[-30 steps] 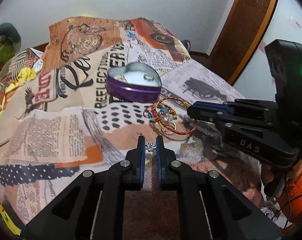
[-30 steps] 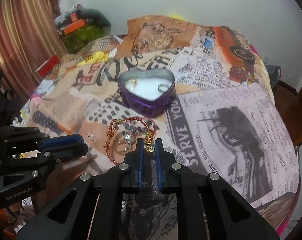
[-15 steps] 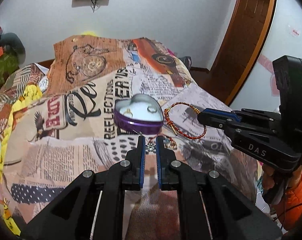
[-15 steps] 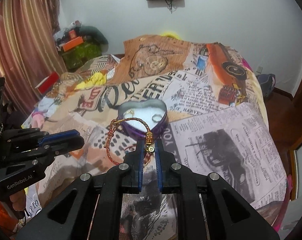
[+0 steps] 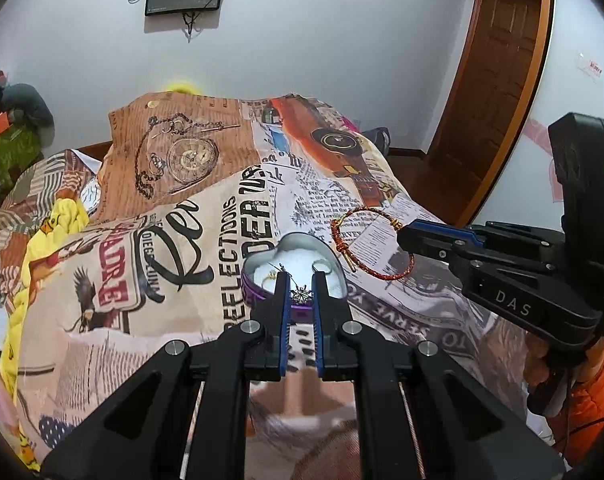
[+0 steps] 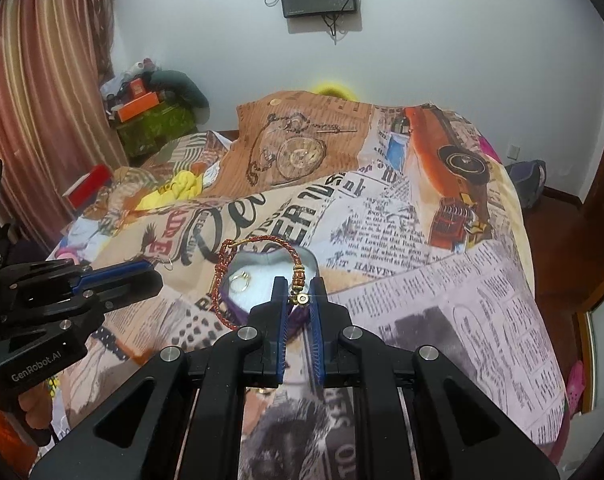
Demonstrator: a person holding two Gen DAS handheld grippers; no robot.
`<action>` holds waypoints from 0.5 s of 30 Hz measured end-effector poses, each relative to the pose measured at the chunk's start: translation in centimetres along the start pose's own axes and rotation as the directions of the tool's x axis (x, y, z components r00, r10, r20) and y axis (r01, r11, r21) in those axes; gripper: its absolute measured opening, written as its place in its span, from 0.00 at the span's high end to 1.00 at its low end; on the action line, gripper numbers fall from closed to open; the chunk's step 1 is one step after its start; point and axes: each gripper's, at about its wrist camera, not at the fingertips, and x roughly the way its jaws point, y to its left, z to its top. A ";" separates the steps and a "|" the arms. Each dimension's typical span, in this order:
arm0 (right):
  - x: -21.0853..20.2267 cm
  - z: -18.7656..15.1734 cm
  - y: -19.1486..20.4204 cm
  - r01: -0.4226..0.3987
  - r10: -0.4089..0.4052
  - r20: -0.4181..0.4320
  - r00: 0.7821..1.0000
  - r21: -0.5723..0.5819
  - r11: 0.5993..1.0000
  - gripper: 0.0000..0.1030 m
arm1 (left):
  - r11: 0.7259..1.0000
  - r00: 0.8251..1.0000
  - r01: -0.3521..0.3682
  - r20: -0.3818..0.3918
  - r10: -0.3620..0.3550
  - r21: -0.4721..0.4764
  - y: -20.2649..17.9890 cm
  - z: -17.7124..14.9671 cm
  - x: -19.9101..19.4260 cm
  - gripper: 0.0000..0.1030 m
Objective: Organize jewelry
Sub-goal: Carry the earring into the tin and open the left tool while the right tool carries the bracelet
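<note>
Above one heart-shaped tin (image 5: 293,248) holding two rings (image 6: 239,282), left gripper (image 5: 301,294) jaws pinch one pendant (image 5: 300,293); right gripper (image 6: 299,298) jaws pinch one bracelet (image 6: 257,276).

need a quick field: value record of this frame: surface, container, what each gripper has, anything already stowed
surface: bed with a newspaper-print cover
container: purple heart-shaped tin, open, white lining
left gripper: jaws shut on a small silver star-shaped pendant, in the air in front of the tin
right gripper: jaws shut on the gold clasp end of a red braided bracelet; the loop hangs free
already in tin: a gold ring; a second small piece, too small to identify
</note>
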 end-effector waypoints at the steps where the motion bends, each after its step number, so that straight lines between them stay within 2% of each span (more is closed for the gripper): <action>1: 0.2 0.2 -0.1 -0.001 0.001 0.000 1.000 -0.001 1.000 0.91 | 1.000 1.000 -0.002 -0.002 0.002 0.002 0.1 0.2 0.3 0.92; 6: 1.6 0.8 -0.3 -0.003 0.003 -0.009 1.000 -0.010 1.000 0.91 | 1.000 1.000 -0.012 -0.012 0.012 0.001 0.9 0.6 1.9 0.92; 15: 5.1 0.9 0.2 -0.012 0.006 -0.079 0.997 -0.073 0.997 0.91 | 1.000 0.999 -0.006 -0.040 0.005 -0.027 2.6 1.4 4.6 0.92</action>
